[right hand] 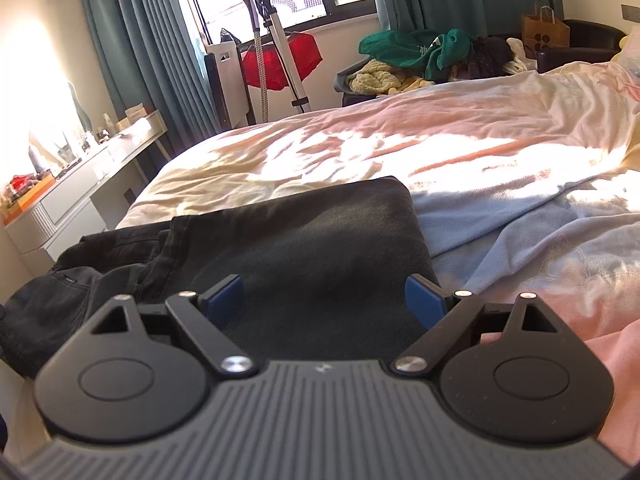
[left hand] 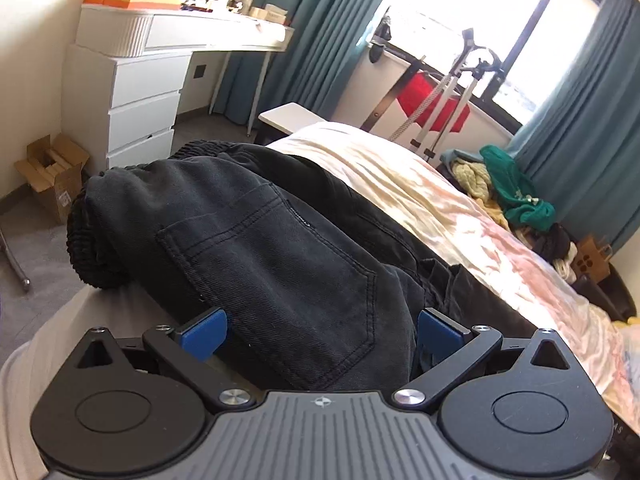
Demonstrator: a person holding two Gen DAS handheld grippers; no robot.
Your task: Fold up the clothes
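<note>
In your left wrist view, the left gripper (left hand: 322,334) stands wide open just over the black jeans (left hand: 280,248), which lie folded on the edge of the bed (left hand: 460,208), back pocket facing up and elastic waistband near the white drawers (left hand: 132,104).

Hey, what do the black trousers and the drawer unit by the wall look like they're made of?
Black trousers: likely washed cotton denim, matte; twill weave, stitched patch pocket, ribbed elastic waistband.
Drawer unit: probably painted or laminated board, smooth white satin finish; flat handleless fronts, though the core is not visible.
</note>
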